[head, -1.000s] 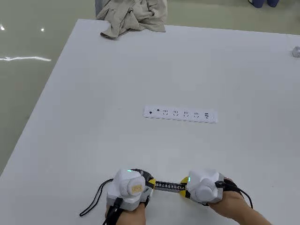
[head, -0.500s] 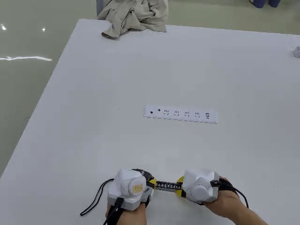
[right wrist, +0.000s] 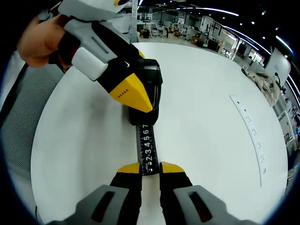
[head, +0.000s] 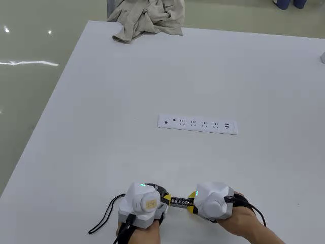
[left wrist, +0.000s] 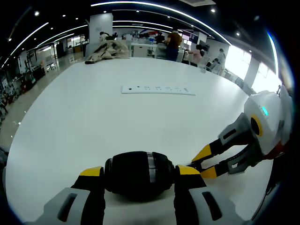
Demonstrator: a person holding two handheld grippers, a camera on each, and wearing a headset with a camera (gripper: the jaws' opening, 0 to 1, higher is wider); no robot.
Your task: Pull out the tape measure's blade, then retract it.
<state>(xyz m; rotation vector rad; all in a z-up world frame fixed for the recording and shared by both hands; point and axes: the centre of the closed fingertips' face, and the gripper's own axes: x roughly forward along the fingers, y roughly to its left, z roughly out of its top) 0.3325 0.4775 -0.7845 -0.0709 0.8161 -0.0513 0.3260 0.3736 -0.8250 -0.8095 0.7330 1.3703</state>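
A black tape measure (left wrist: 139, 174) sits between the yellow-tipped jaws of my left gripper (left wrist: 139, 171), which is shut on its case (head: 161, 193) near the table's front edge. A short length of the blade (right wrist: 147, 143), with black numbers on it, runs from the case (right wrist: 148, 91) to my right gripper (right wrist: 150, 167), whose jaws are shut on the blade's end. In the head view the left gripper (head: 144, 203) and right gripper (head: 210, 201) stand close, side by side, with the blade (head: 179, 202) between them. The right gripper (left wrist: 243, 140) comes in from the right of the left gripper view.
A white power strip (head: 197, 124) lies across the middle of the white table (head: 127, 101). A beige cloth (head: 147, 18) is heaped at the far edge. A thin black cord (head: 104, 223) loops left of the left gripper. The table's left edge drops to the floor.
My right gripper has moved left towards the left gripper, and the stretch of blade showing between them has got shorter. The left gripper has kept its hold on the case.
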